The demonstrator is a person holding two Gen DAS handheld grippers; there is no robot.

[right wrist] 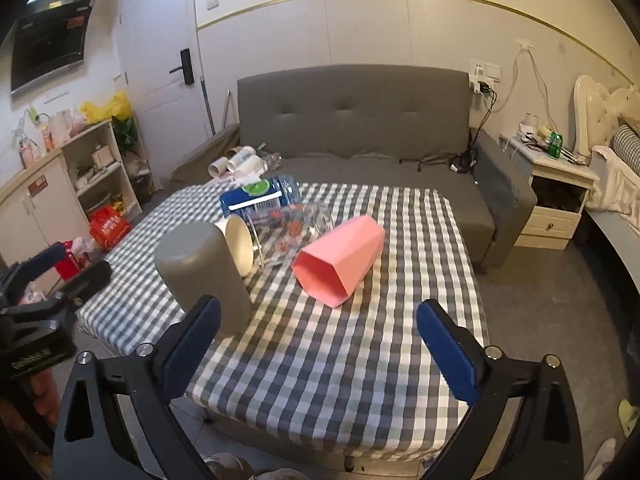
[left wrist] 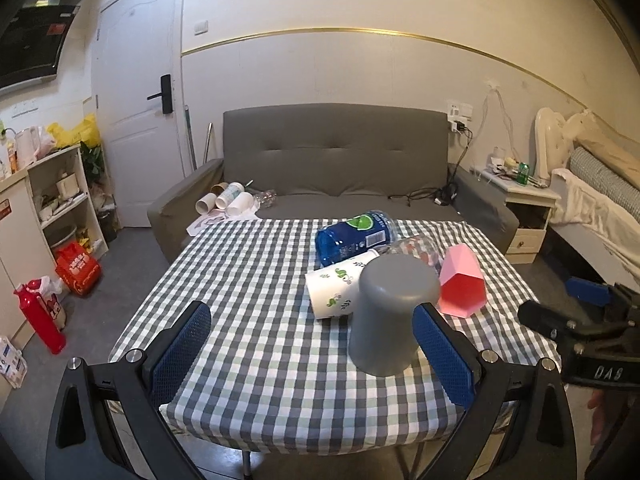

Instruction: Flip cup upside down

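From the left wrist: grey cup already mouth-down on the checked tabletop, closed base uppermost, near the front edge; left claw released, blue pads spread wide, right pad just beside the cup's wall, whether touching cannot be told; seemingly at the tail end of the flip, or between cups; smooth, matte, slightly tapered, plain grey, no handle; behind it a white paper cup on its side, a blue-labelled bottle, a clear glass and a pink faceted cup lying with mouth toward the camera. From the right wrist: right claw likewise released and holding nothing, pads well apart above the tabletop; grey cup standing inverted just beyond the left pad; pink faceted cup on its side near the middle, probably next if more cups are due; calls for closing across its walls, lifting clear, then rolling the wrist to set the mouth down.
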